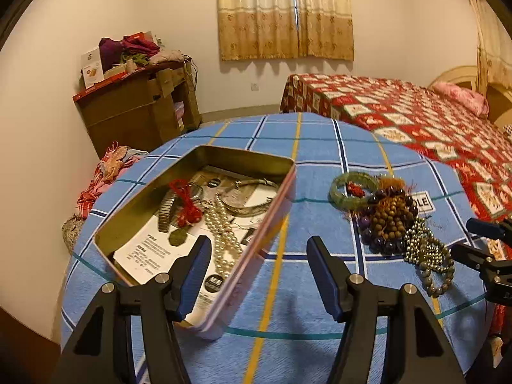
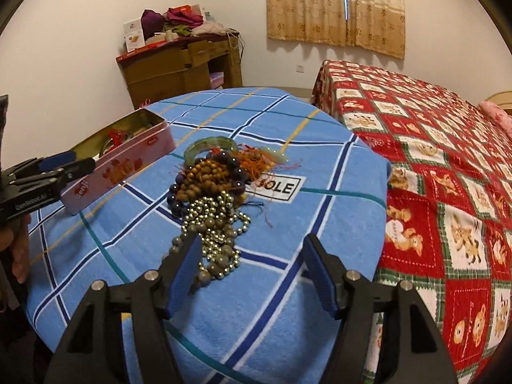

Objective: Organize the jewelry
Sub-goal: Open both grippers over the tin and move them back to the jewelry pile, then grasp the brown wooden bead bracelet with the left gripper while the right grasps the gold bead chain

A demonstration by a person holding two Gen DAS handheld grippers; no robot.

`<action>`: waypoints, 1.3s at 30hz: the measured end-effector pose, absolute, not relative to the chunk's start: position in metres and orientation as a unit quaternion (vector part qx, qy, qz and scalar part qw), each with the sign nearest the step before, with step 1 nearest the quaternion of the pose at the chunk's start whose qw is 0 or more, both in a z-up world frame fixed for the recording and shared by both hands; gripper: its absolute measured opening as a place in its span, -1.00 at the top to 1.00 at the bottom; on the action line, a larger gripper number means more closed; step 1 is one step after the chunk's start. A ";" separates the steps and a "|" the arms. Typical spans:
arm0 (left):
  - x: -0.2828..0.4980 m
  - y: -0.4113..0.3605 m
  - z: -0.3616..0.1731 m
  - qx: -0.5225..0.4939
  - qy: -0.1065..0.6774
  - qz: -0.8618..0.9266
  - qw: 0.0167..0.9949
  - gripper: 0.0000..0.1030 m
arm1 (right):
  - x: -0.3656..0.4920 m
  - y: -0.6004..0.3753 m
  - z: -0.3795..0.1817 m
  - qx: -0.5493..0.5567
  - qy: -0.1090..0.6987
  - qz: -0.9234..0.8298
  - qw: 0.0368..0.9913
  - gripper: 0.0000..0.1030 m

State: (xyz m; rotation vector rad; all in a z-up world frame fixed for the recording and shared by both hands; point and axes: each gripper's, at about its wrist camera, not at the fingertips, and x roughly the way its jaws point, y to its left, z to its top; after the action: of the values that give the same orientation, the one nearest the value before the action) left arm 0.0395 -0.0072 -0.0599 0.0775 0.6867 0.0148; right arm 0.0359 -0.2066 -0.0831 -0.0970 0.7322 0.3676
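Observation:
An open pink tin (image 1: 272, 220) (image 2: 128, 166) sits on the blue checked cloth and holds a pearl string (image 1: 224, 233), a red cord (image 1: 187, 204), a metal watch band and a silver bangle on printed paper. My left gripper (image 1: 256, 272) is open and empty, its left finger over the tin's near corner. A pile of bead bracelets (image 1: 390, 220) (image 2: 211, 192) with a green jade bangle (image 1: 352, 188) (image 2: 208, 144) lies to the right. My right gripper (image 2: 251, 272) is open and empty at the pile's near end, beside a grey bead bracelet (image 2: 220, 256).
The round table (image 2: 320, 224) drops off close on all sides. A bed with a red patterned quilt (image 2: 448, 160) stands right beside it. A brown cabinet (image 1: 137, 108) piled with clothes is at the back left wall. Clothes lie on the floor (image 1: 105, 172).

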 end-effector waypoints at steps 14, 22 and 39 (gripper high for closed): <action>0.043 -0.020 -0.066 0.039 0.346 -0.001 0.937 -0.21 | 0.037 -0.187 -0.099 -0.077 0.362 0.197 0.908 0.75; 0.049 -0.047 -0.054 0.050 0.332 -0.041 0.941 -0.21 | 0.032 -0.198 -0.079 -0.055 0.322 0.180 0.928 0.78; 0.088 -0.113 -0.075 0.054 0.377 -0.149 0.912 0.45 | 0.042 -0.220 -0.081 -0.025 0.323 0.156 0.933 0.78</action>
State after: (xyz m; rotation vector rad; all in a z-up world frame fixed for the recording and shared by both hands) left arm 0.0883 -0.1134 -0.0749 0.1121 0.7772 -0.3064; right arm 0.0421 -0.2201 -0.0813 -0.0518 0.6601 0.3190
